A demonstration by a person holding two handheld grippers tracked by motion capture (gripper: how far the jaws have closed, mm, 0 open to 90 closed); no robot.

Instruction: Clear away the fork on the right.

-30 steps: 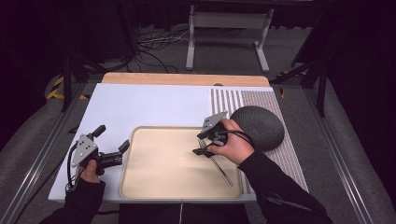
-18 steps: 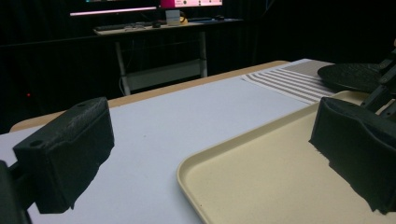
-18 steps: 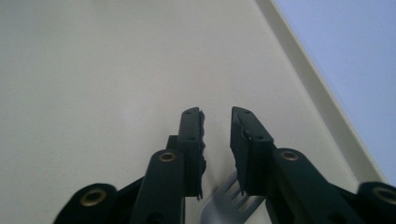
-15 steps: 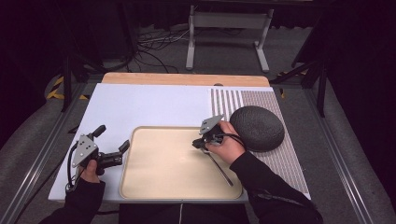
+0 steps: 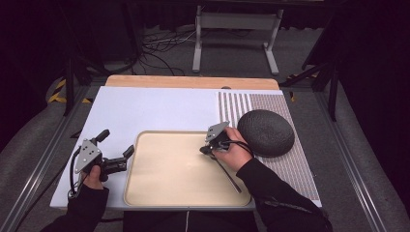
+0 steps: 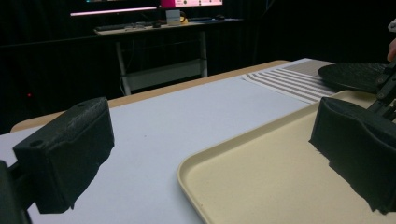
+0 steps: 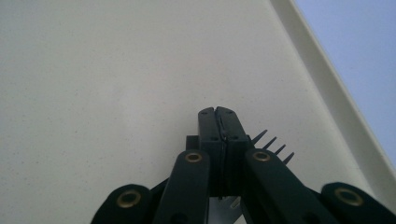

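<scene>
1. Your right gripper is over the right part of the beige tray, low over its floor, with its tips pointing toward the tray's middle.
2. Its jaws have just been closing and now stand pressed together, tip to tip, as the right gripper view shows.
3. The fork is right there: four dark tines stick out just beside the closed jaws, against the tray floor.
4. From above, the fork's dark handle runs out from under your right hand toward the tray's near right corner.
5. I cannot tell whether the jaws actually pinch the fork or sit shut just next to it.
6. Your left gripper is just outside the tray's left rim, over the white surface.
7. Its jaws are spread wide with nothing between them; in the left gripper view they frame the tray's corner.
8. A dark, textured dome sits on the striped mat just beyond your right hand, apart from the tray.
</scene>
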